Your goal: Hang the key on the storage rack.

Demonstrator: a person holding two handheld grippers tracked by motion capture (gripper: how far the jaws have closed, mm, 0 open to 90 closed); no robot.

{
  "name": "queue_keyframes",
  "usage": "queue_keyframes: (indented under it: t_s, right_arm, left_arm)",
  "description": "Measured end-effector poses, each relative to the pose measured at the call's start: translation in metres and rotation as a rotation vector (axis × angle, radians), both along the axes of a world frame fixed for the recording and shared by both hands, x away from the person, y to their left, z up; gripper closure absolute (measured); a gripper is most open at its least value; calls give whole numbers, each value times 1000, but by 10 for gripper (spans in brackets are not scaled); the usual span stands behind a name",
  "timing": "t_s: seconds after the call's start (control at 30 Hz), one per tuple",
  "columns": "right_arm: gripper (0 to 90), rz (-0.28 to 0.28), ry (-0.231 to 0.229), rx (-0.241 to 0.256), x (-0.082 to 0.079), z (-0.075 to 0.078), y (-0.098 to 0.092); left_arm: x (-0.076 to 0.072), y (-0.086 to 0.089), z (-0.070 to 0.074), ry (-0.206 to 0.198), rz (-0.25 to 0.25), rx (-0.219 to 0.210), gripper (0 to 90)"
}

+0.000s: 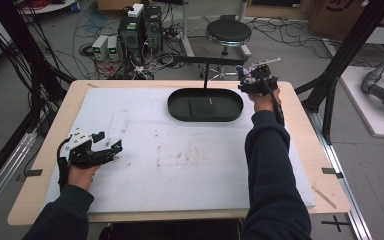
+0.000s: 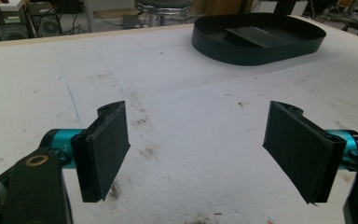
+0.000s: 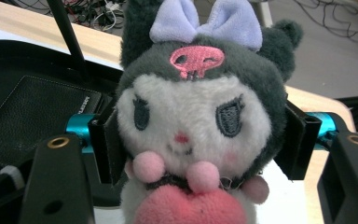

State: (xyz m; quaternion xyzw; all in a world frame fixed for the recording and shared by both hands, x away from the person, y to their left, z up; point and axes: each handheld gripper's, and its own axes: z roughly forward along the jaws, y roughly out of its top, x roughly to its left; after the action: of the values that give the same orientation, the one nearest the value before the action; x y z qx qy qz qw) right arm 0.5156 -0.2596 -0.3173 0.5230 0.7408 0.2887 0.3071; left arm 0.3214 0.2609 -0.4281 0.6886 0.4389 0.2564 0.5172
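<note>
Plush doll [image 3: 196, 116] is clamped in the right gripper [image 3: 198, 135] near the table's far-right corner beside the black tray [image 1: 180, 111], judged the carrying step; next comes lowering and release, left gripper [image 2: 196, 149] wide, idle.

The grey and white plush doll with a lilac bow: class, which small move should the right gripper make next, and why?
Probably carry it a little leftward, over the black oval tray, and lower it. The right gripper is shut on the grey and white plush doll with a lilac bow, held beside the tray's right end, while the left gripper rests open, far off.
</note>
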Motion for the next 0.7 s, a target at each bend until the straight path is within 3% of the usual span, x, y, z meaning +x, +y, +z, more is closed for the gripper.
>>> queue_keyframes:
  t_s: [0.17, 0.33, 0.53, 0.7]
  right_arm:
    - [318, 11, 32, 25, 6, -18, 6]
    - [319, 24, 33, 46, 13, -31, 22]
    - [301, 27, -10, 87, 17, -35, 26]
    - [206, 18, -42, 93, 15, -33, 23]
  left_arm:
    - [0, 0, 0, 1, 0, 1, 218]
    - [0, 1, 0, 2, 2, 1, 218]
    - [-1, 3, 0, 1, 9, -2, 218]
    - [-2, 4, 0, 1, 10, -3, 218]
